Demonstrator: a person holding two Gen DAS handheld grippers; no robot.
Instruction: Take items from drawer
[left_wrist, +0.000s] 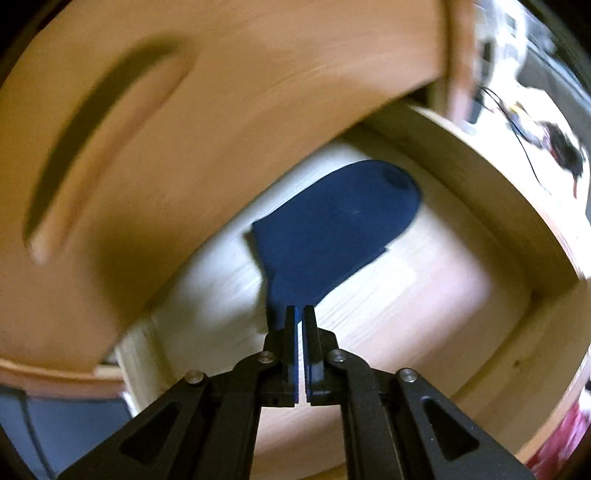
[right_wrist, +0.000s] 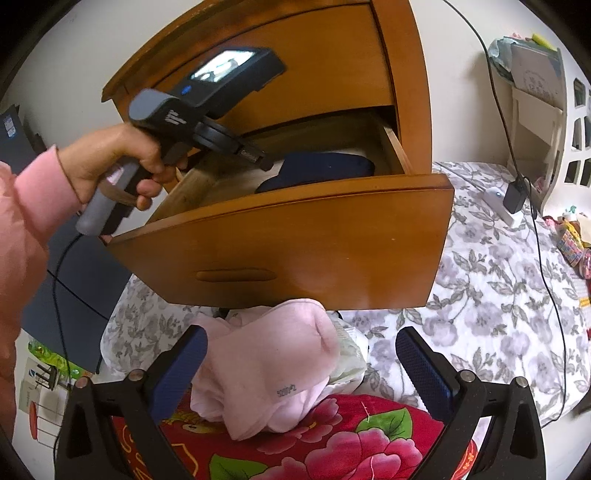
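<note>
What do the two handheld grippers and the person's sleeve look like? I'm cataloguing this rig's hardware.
The left gripper has black linkage arms with silver rivets and narrow black fingers with blue pads. Seen from the right wrist, its dark grey pistol-grip body carries a lit screen, a blue dot and a black cable. The right gripper has black arms and textured blue pads. The puffy sleeve is pink.

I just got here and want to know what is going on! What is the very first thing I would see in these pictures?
You would see the open wooden drawer sticking out of the cabinet, with a dark blue sock lying inside it. The left tongs reach down into the drawer, shut on the edge of that sock. Down in front, the right tongs stand wide open over a pale pink cloth on a red flowered blanket.
</note>
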